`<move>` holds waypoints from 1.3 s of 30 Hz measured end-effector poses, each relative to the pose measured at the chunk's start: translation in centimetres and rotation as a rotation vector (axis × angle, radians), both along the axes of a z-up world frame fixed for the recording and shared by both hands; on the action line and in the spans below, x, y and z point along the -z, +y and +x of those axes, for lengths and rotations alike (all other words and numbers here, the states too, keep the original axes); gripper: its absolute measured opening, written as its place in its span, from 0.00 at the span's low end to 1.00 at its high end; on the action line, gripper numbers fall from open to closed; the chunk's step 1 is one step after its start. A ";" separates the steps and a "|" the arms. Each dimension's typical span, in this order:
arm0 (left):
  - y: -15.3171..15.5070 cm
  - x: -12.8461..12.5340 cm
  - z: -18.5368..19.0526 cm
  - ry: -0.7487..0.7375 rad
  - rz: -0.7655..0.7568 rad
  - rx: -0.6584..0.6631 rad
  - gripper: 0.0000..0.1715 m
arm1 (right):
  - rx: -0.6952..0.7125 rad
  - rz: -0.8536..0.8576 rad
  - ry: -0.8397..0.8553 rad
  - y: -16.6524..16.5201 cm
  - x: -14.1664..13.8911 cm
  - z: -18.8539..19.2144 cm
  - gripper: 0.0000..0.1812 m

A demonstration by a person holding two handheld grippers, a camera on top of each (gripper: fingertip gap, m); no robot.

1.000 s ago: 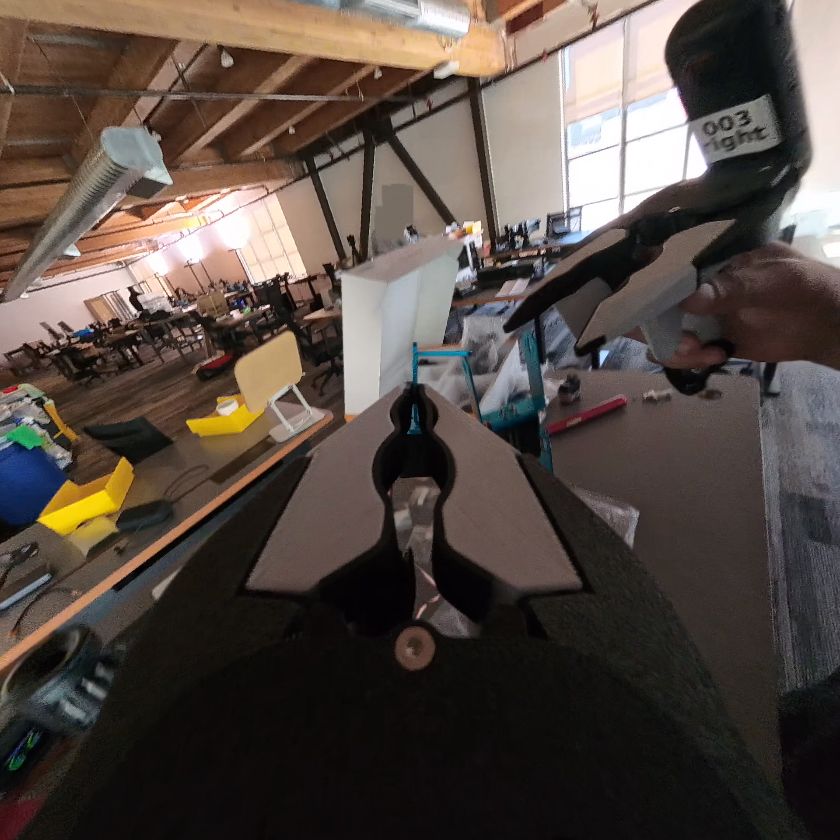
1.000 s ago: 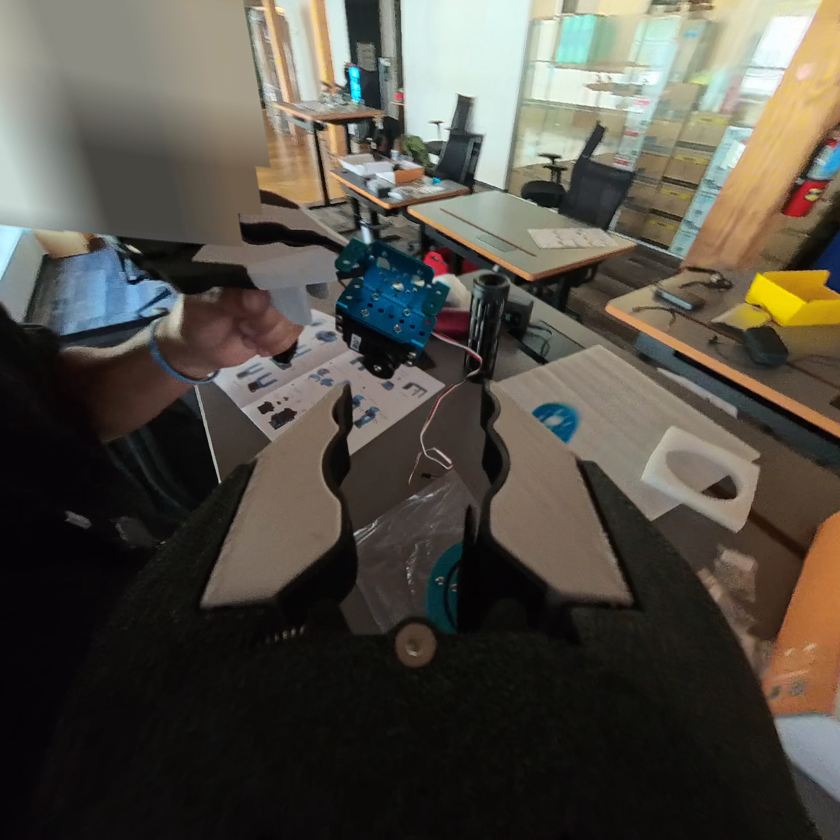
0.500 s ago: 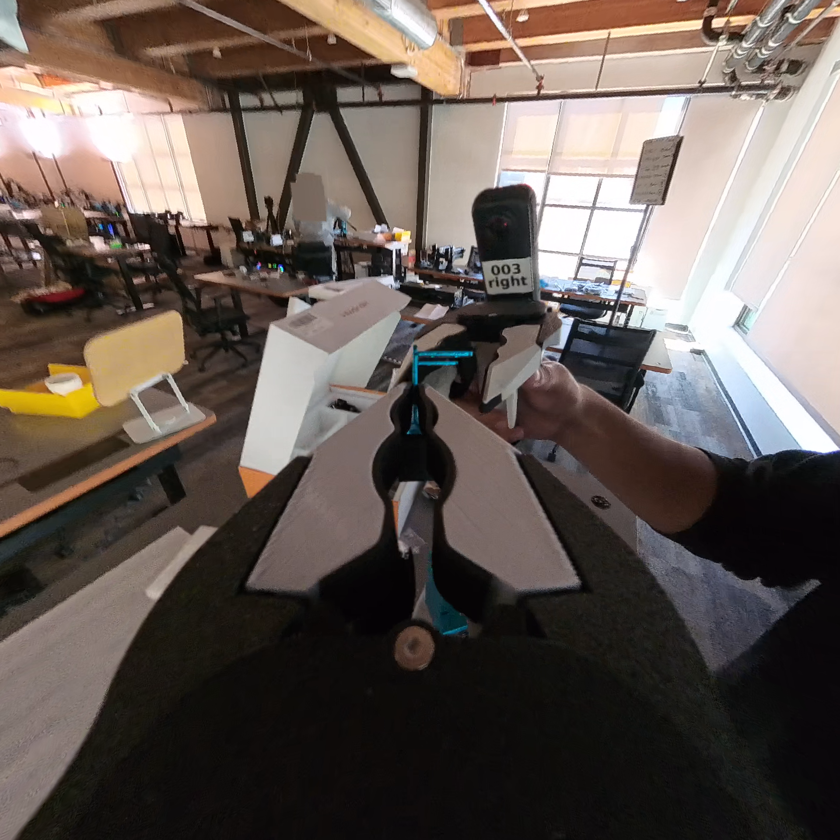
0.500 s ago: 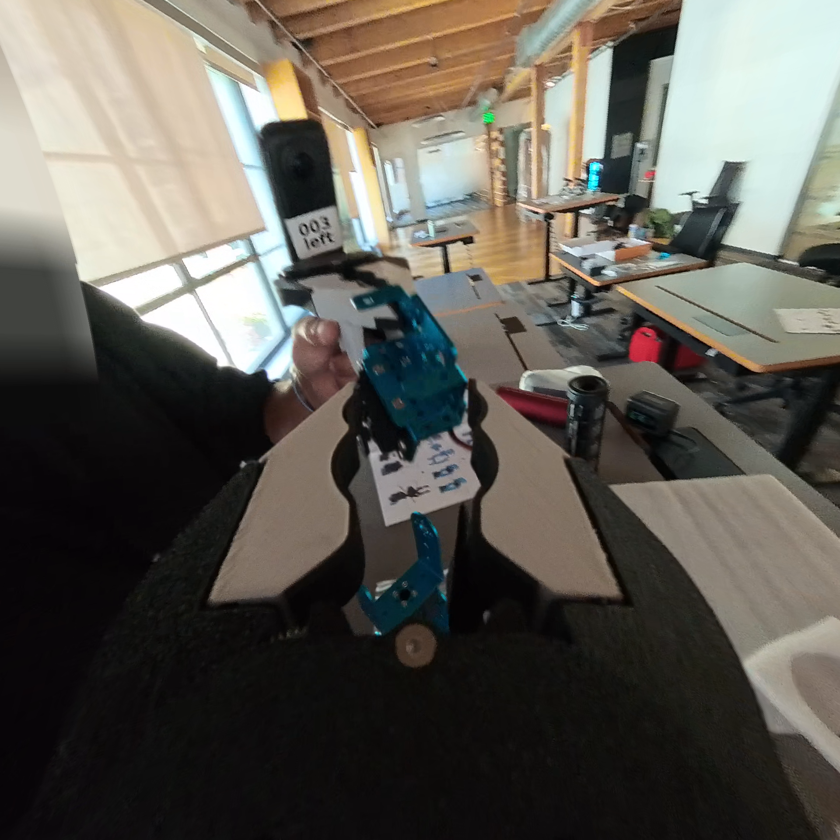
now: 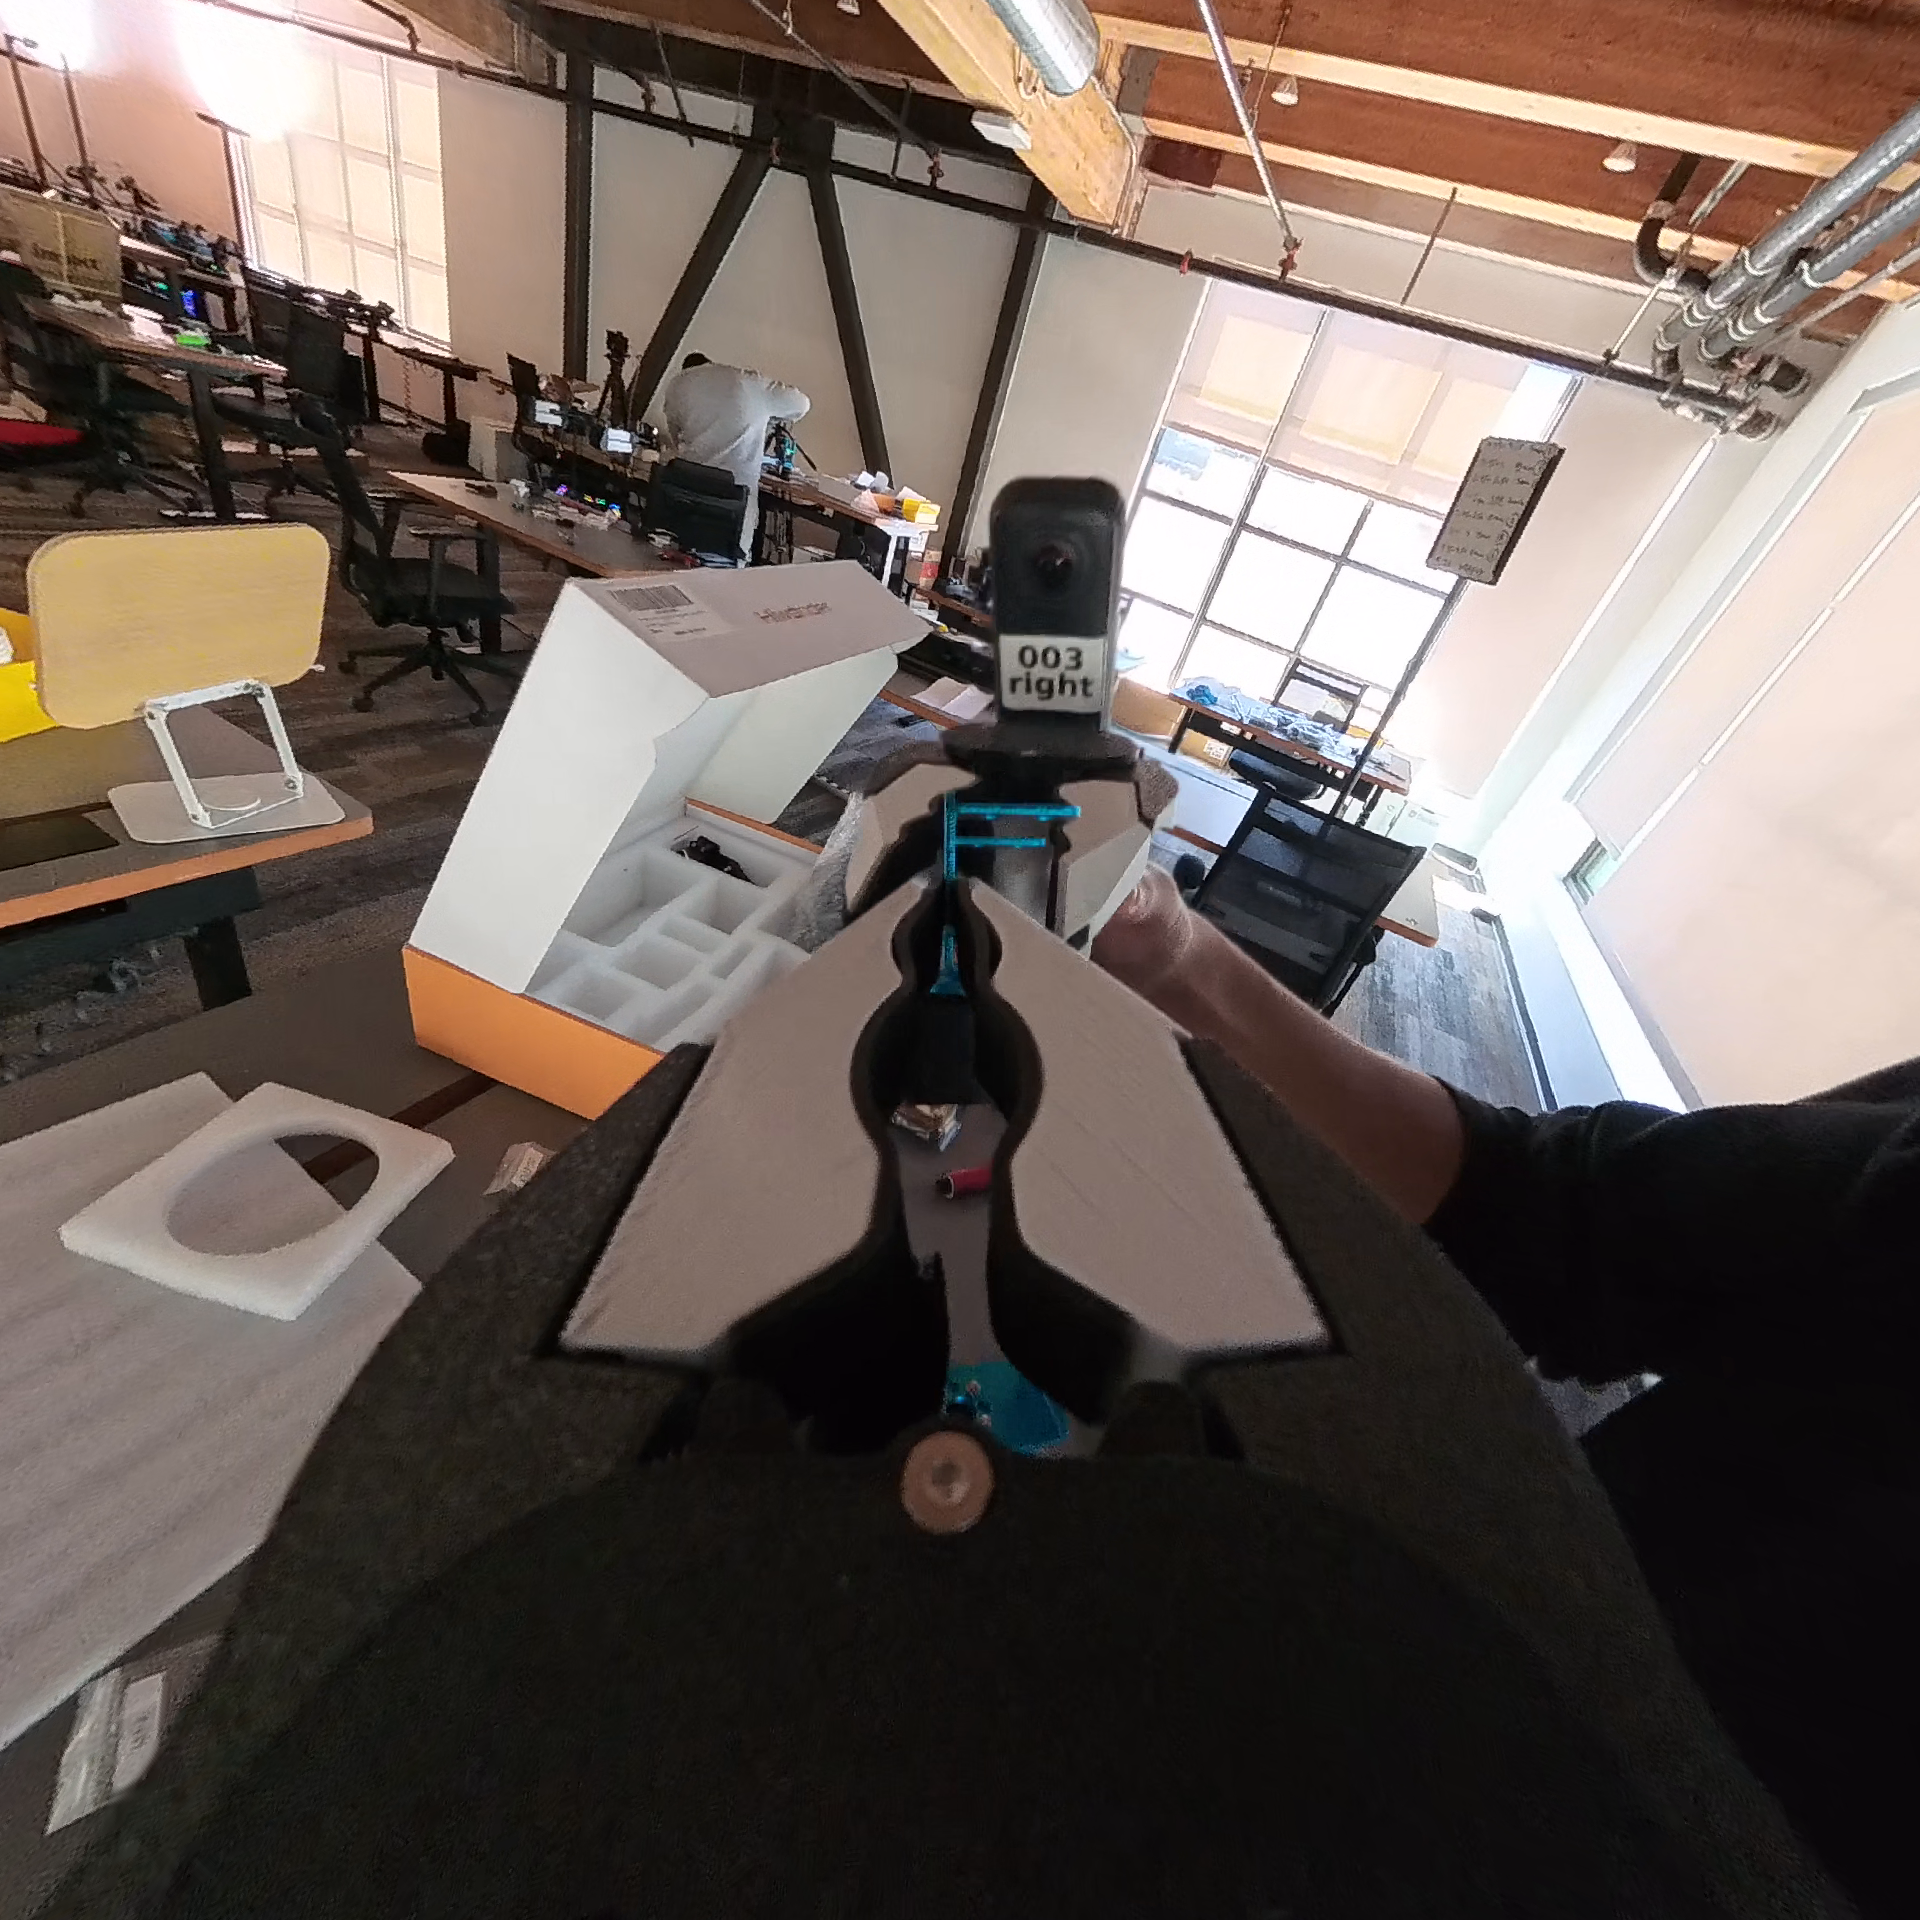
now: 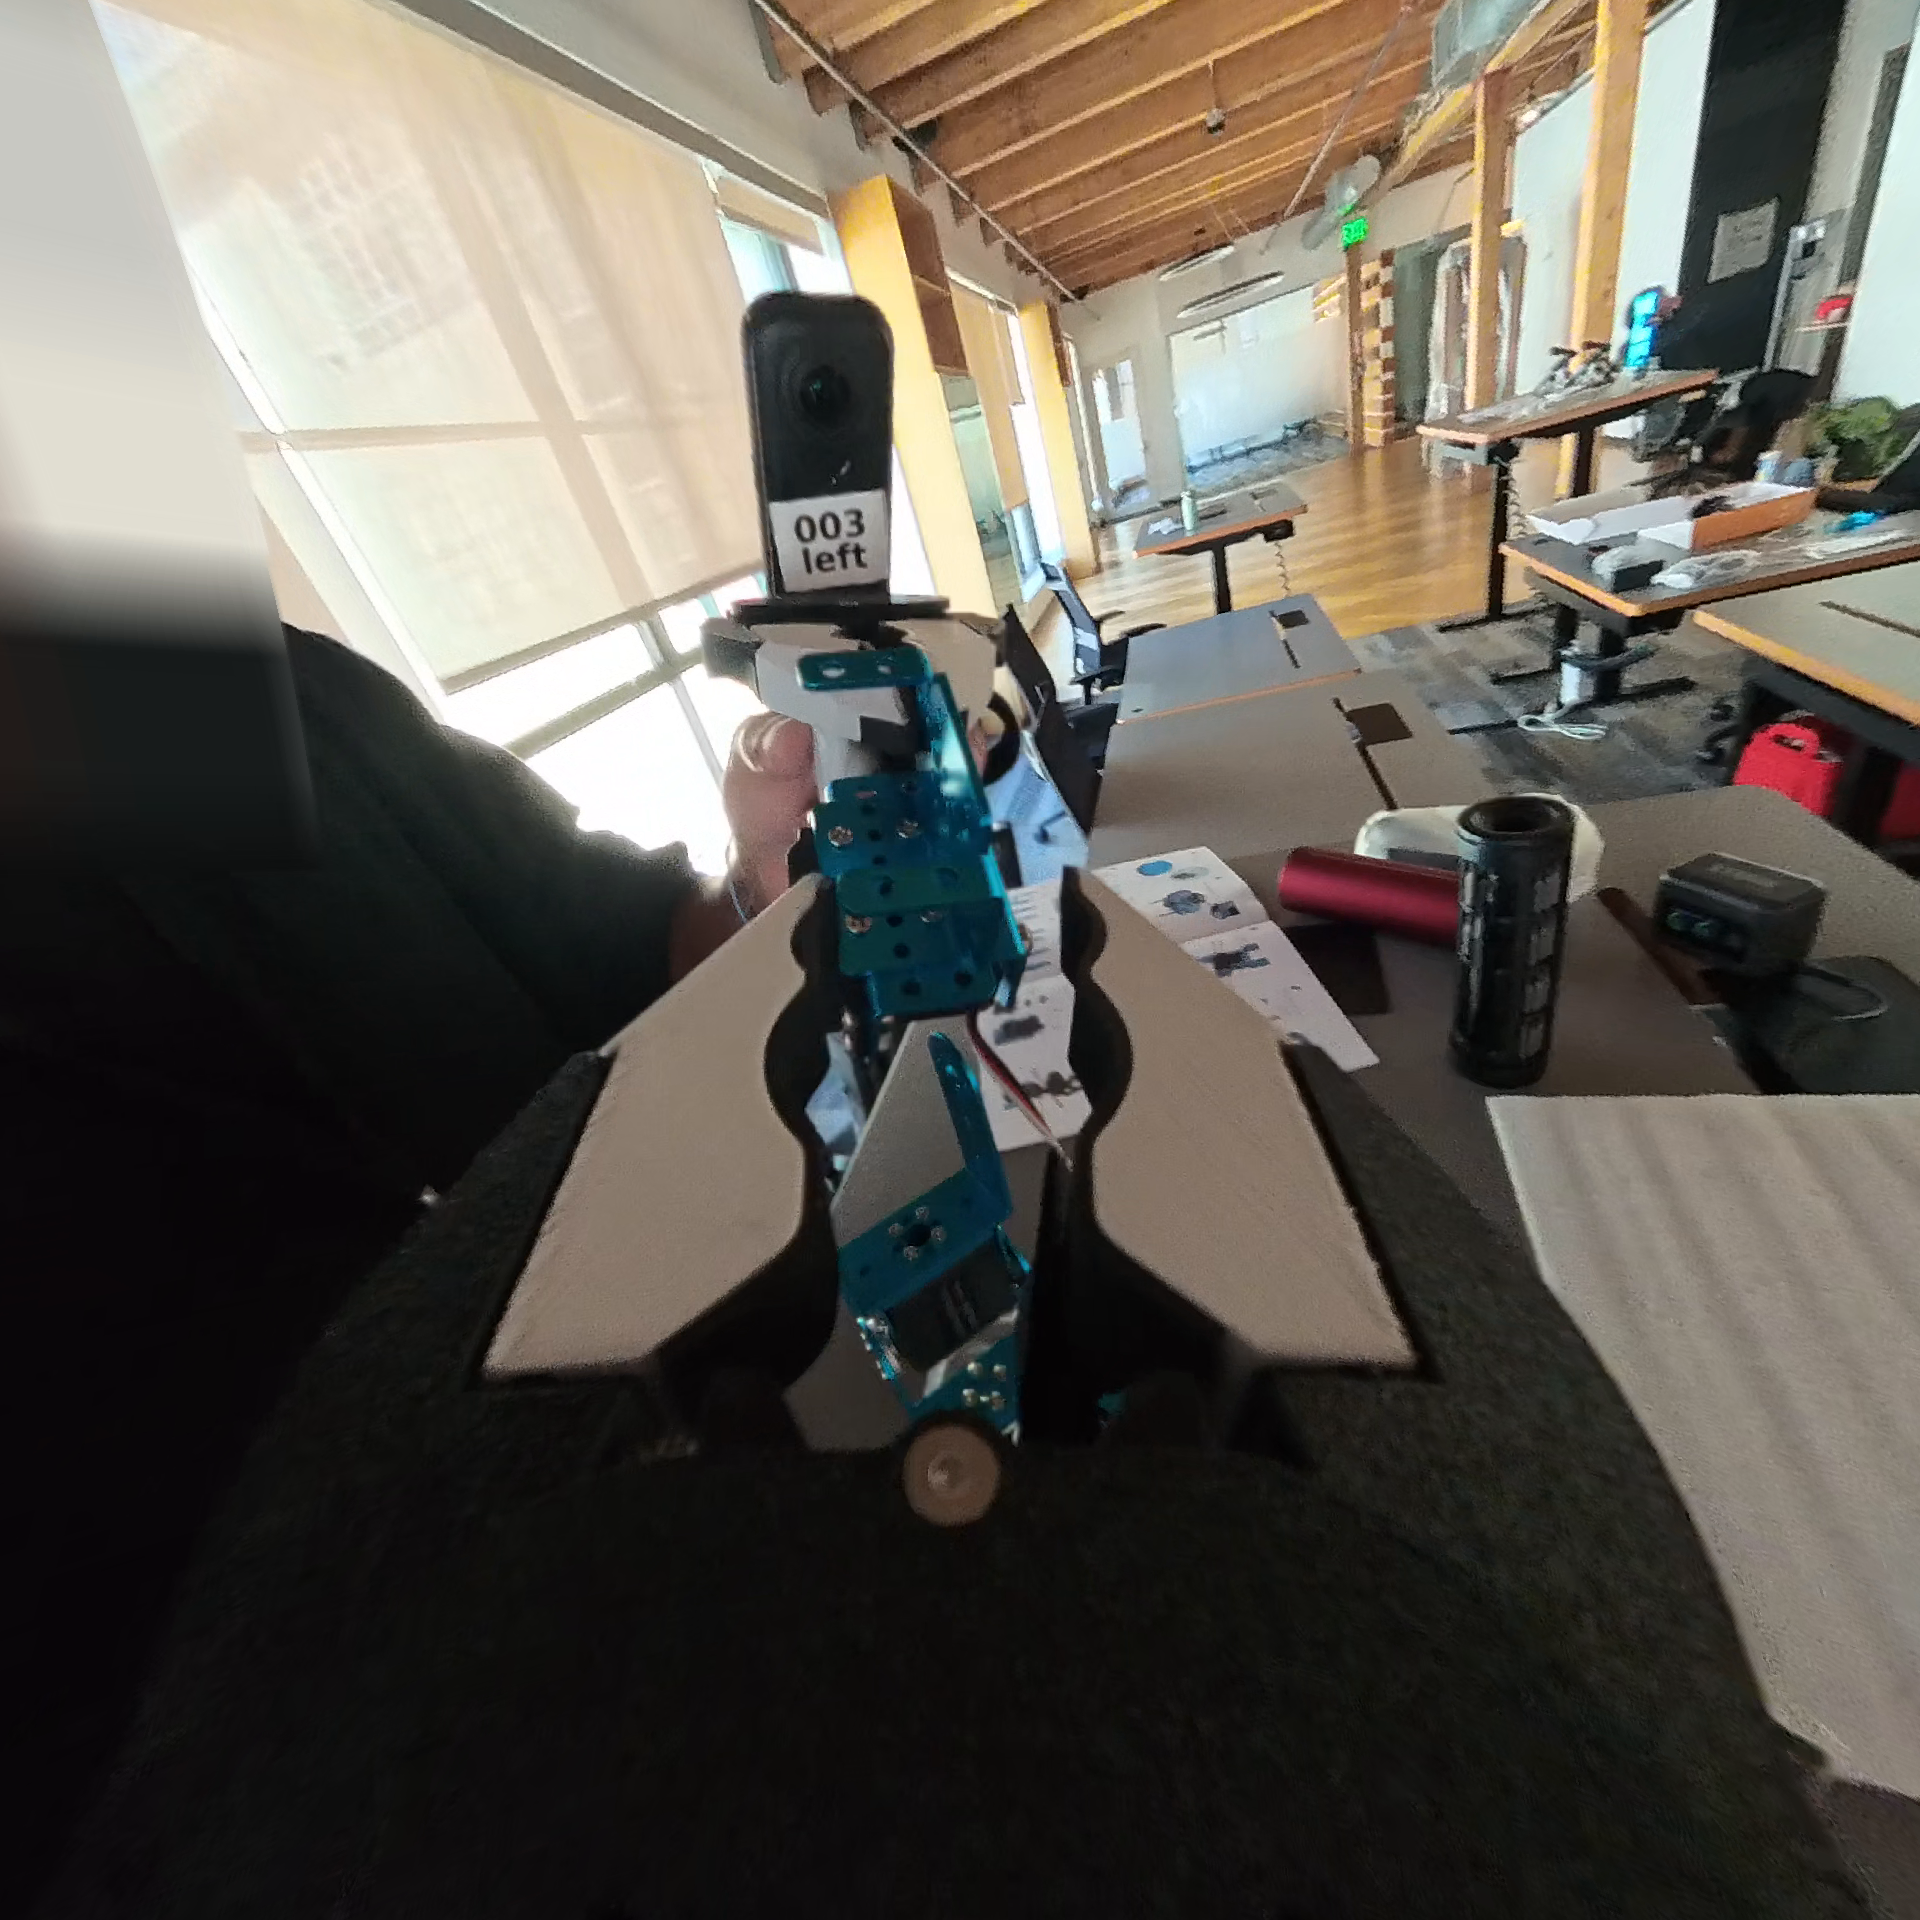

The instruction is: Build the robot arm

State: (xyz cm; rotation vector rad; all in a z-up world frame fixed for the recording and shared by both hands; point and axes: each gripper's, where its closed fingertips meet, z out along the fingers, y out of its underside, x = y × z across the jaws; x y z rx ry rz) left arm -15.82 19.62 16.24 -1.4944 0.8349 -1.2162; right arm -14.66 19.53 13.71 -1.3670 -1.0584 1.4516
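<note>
A blue metal bracket assembly (image 6: 914,914) with black servos and a red-white wire hangs in the air between my two grippers, which face each other. My left gripper (image 5: 948,888) is shut on a thin blue plate of it (image 5: 948,935). It also shows in the right wrist view (image 6: 852,665), clamping the top U-bracket. My right gripper (image 6: 945,883) is closed in around the assembly's other end, with a small gap at the right fingertip. In the left wrist view the right gripper (image 5: 1003,831) has a blue bracket (image 5: 1013,821) spanning its fingers.
A white box with an orange base and foam compartments (image 5: 644,935) stands open on the desk. A white foam piece with a round hole (image 5: 260,1216) lies at left. A black cylinder (image 6: 1507,935), red cylinder (image 6: 1361,894), instruction sheet (image 6: 1247,966) and foam sheet (image 6: 1714,1247) lie at right. Only a small space, under 4 cm, lies between the two pairs of fingers.
Both grippers rose off the desk and turned to face each other. The right jaws, wide open and apart from the assembly before, have narrowed around it. The left kept its hold.
</note>
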 end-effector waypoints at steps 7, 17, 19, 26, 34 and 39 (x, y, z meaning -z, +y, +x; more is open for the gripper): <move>-0.7 -0.4 -0.2 -0.070 -0.029 -0.004 0.00 | -0.138 -0.024 0.153 -0.5 -1.4 0.2 0.00; -5.0 3.4 -2.3 0.021 0.165 -0.130 0.00 | -0.307 0.153 -0.044 -4.4 1.9 -1.8 0.00; -6.0 3.7 -2.4 0.039 0.213 -0.171 0.00 | -0.342 0.170 -0.077 -5.4 2.2 -1.9 0.00; -7.0 3.9 -2.9 0.001 0.219 -0.326 0.00 | -0.374 0.117 -0.126 -5.7 2.8 -2.6 0.02; -4.8 4.7 -3.9 -0.072 0.099 -0.361 0.00 | -0.447 -0.061 -0.176 -3.8 3.4 -3.4 0.01; -4.9 5.5 -4.1 -0.122 0.005 -0.313 0.00 | -0.528 -0.189 -0.179 -4.0 3.7 -3.4 0.01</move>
